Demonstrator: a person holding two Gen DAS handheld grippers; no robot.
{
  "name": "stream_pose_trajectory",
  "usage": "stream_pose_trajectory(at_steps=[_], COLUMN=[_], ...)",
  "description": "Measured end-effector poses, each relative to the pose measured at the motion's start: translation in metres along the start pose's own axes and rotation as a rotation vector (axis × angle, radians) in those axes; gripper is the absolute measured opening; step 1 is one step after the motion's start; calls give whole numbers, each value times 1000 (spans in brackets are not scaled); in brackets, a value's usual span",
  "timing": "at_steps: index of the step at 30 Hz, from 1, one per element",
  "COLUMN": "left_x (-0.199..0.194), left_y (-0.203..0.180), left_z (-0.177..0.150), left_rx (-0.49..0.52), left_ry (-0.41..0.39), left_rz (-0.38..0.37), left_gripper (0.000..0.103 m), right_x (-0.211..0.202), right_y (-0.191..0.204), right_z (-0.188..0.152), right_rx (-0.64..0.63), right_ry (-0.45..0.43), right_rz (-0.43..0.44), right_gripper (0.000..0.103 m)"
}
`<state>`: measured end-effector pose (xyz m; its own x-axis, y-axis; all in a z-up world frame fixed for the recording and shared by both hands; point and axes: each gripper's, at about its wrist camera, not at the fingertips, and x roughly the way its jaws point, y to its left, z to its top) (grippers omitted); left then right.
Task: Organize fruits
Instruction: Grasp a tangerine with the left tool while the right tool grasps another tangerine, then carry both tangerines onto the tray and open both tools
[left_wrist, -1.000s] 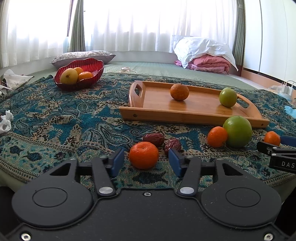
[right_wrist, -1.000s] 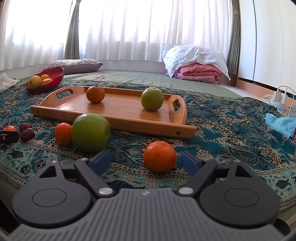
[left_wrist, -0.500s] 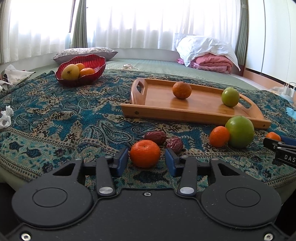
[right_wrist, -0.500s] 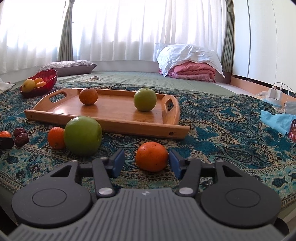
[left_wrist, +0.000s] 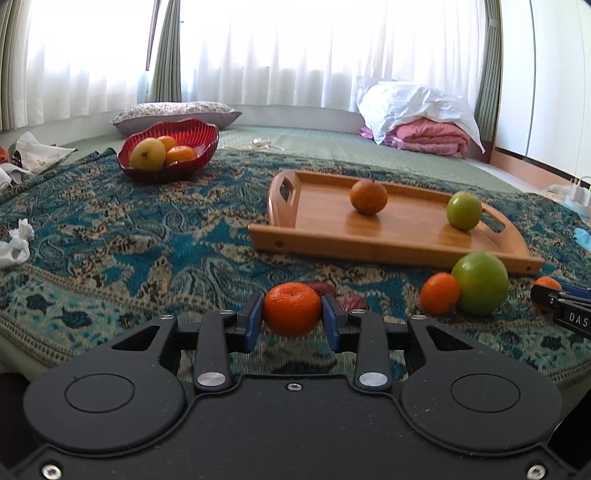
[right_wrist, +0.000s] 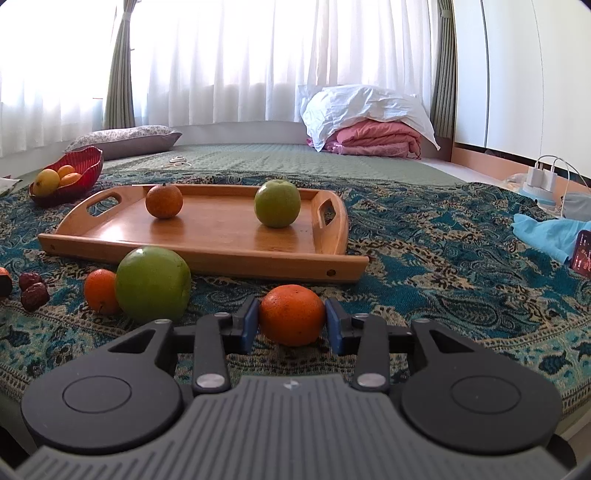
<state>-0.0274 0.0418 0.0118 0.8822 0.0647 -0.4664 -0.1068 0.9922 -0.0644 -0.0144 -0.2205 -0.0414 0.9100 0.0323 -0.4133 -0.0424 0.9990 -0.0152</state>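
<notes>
My left gripper (left_wrist: 291, 321) is shut on a tangerine (left_wrist: 291, 308) just above the patterned cloth. My right gripper (right_wrist: 291, 325) is shut on another tangerine (right_wrist: 291, 314) in front of the wooden tray (right_wrist: 207, 254). The tray (left_wrist: 321, 243) holds an orange (left_wrist: 368, 196) and a small green apple (left_wrist: 463, 211). A large green apple (right_wrist: 152, 283) and a small tangerine (right_wrist: 99, 291) lie on the cloth left of my right gripper. Two dark dates (right_wrist: 33, 290) lie further left. The right gripper's fingers (left_wrist: 565, 302) show at the right edge of the left wrist view.
A red bowl (left_wrist: 192, 136) with a yellow fruit and tangerines stands at the back left. Crumpled tissue (left_wrist: 16, 243) lies at the left edge. A blue cloth (right_wrist: 546, 232) and a charger (right_wrist: 543, 181) lie at the right. Bedding (right_wrist: 369, 125) is piled at the back.
Both grippers have closed on their tangerines, from wide open a second ago. The left tangerine now sits a little higher and hides most of the dates behind it.
</notes>
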Motion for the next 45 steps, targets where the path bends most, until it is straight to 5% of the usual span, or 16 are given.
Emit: stream_pose_trajectory(at_steps=[7,18,45], left_x=[1,33,166], left_y=[-6,-39,-73], left_z=[27,76,99], left_rx=[-1,37,46], left_ry=[-32,-70,76], left_rz=[-8,-143,-150], left_gripper=[32,32,32], right_x=[-1,31,116], right_y=[-2,-1,6], right_z=[21,55,69], right_rx=[35,61,62], right_ry=[-49,-62,36], right_rz=[8,18,27], right_gripper=[42,43,43])
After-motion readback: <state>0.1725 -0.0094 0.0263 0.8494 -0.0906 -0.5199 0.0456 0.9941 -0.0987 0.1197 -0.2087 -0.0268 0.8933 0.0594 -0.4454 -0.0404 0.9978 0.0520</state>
